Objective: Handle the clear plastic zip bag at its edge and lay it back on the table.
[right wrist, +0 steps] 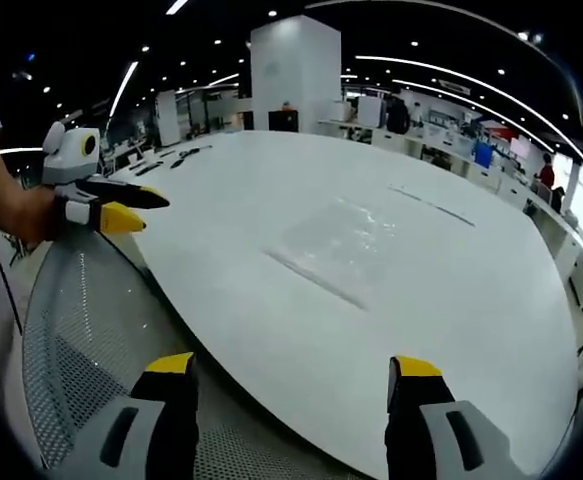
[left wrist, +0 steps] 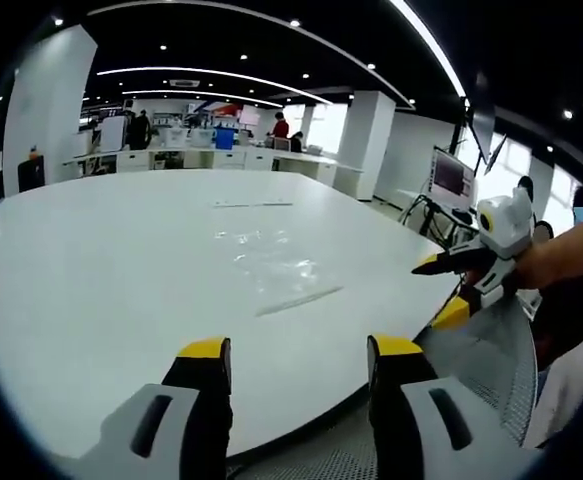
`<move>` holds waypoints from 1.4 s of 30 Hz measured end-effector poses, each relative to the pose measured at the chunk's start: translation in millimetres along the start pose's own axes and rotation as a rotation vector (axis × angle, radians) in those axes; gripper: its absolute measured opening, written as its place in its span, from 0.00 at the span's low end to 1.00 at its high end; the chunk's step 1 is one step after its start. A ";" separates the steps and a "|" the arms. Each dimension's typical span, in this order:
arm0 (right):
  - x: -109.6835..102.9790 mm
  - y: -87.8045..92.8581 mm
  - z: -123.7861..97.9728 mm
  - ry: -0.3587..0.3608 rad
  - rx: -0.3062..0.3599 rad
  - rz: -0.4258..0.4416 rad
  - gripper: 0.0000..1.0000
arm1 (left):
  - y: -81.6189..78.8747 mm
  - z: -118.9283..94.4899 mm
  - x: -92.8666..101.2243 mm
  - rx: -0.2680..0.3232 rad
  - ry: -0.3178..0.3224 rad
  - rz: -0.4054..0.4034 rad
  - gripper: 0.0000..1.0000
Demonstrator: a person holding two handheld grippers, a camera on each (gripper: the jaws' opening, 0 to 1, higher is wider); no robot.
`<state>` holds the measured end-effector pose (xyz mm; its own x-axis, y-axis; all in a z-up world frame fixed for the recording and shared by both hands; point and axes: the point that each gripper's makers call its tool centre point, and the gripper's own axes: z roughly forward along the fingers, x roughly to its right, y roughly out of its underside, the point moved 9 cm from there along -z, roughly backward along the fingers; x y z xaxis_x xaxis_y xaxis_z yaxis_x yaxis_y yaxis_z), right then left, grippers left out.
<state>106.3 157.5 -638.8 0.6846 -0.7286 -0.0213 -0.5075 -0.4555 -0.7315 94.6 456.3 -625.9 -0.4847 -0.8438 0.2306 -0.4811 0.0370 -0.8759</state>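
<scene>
The clear plastic zip bag lies flat on the big round white table. It is very hard to see, just a shiny see-through patch with a thin zip strip along one edge.

The left gripper has two black jaws with yellow tips. They stand wide apart with nothing between them. The bag is straight ahead of these jaws, a little way in from the table edge. Its zip strip is the side nearest to them and runs across in front of them, slanting up to the right.

The right gripper is the same kind. Its jaws also stand wide apart and hold nothing. In the right gripper view the bag sits ahead of the jaws, past the table edge, and the zip strip runs slanting down to the right.

Both grippers hang back over the grey mesh chair, off the table. Neither one touches the bag. I think the left gripper is a bit nearer to the zip edge, so it may reach it first.

The left gripper view shows the right gripper out at the table's right edge, held by a bare arm. The right gripper view shows the left gripper at the left and some dark tools far across the table.
</scene>
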 end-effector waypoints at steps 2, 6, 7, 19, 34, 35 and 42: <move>0.7 -0.7 -0.5 0.006 0.008 0.007 0.77 | 0.1 0.0 0.2 -0.001 -0.003 0.001 0.53; 2.4 -1.6 -0.8 0.013 0.013 0.018 0.76 | 0.8 0.5 -1.8 0.000 -0.017 0.005 0.53; 1.8 -3.4 -2.8 0.012 0.023 0.034 0.77 | 0.9 -0.1 -1.4 -0.002 -0.020 0.010 0.53; 5.2 -1.8 -5.2 0.002 0.066 0.014 0.77 | 3.7 1.0 1.0 -0.056 -0.030 0.077 0.52; 5.2 -3.4 -4.6 -0.030 0.104 0.013 0.77 | 8.4 4.5 -3.8 -0.080 -0.053 0.070 0.51; 5.0 -3.1 -4.3 -0.031 0.099 0.007 0.77 | 7.9 4.5 -2.4 -0.084 -0.053 0.071 0.50; 3.3 -4.4 -6.9 -0.034 0.113 0.002 0.77 | 11.0 5.3 -2.8 -0.112 -0.064 0.076 0.50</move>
<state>107.3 153.6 -631.0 0.7023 -0.7105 -0.0445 -0.4478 -0.3923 -0.8034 94.5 456.2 -638.4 -0.4766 -0.8687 0.1347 -0.5248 0.1582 -0.8364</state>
